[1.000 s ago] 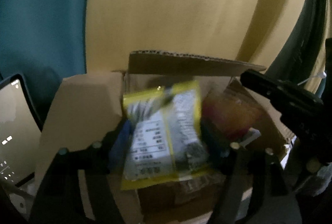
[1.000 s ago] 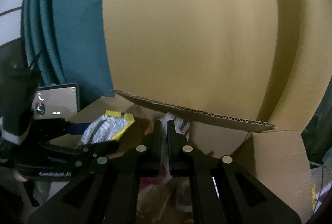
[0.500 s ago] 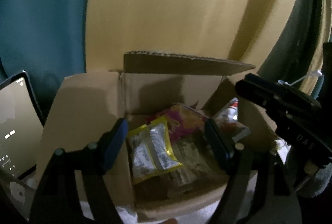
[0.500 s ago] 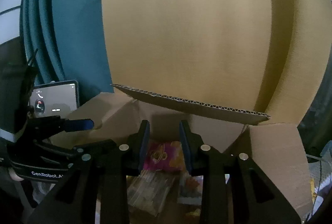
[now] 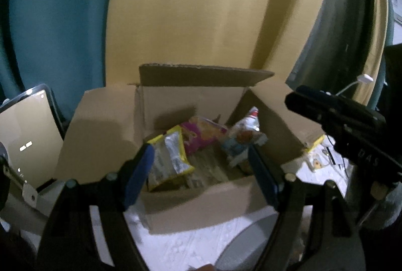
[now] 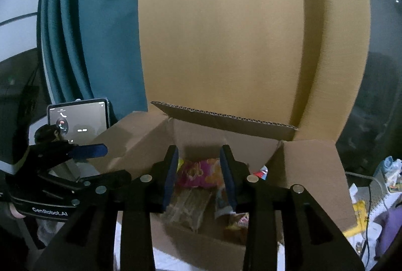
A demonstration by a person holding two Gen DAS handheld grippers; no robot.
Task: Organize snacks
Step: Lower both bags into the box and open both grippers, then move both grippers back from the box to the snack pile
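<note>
An open cardboard box [image 5: 201, 205] holds several snack packets: a yellow and silver packet [image 5: 168, 158], a pink packet [image 5: 201, 135] and a packet with a red top [image 5: 247, 132]. My left gripper [image 5: 199, 175] is open and empty, above the box's near wall. My right gripper [image 6: 198, 178] is open and empty over the box [image 6: 314, 178], with the pink packet [image 6: 198, 173] between its fingers further down. The left gripper also shows in the right wrist view [image 6: 85, 153], and the right gripper in the left wrist view [image 5: 334, 112].
A tall cardboard sheet [image 6: 226, 32] and a teal curtain [image 6: 95, 32] stand behind the box. A tablet [image 6: 78, 117] leans at the left. Clutter and cables [image 6: 377, 195] lie to the right on a white cloth [image 5: 196, 246].
The left gripper let go of the yellow and silver packet, which now lies in the box, and pulled back. The right gripper opened from shut.
</note>
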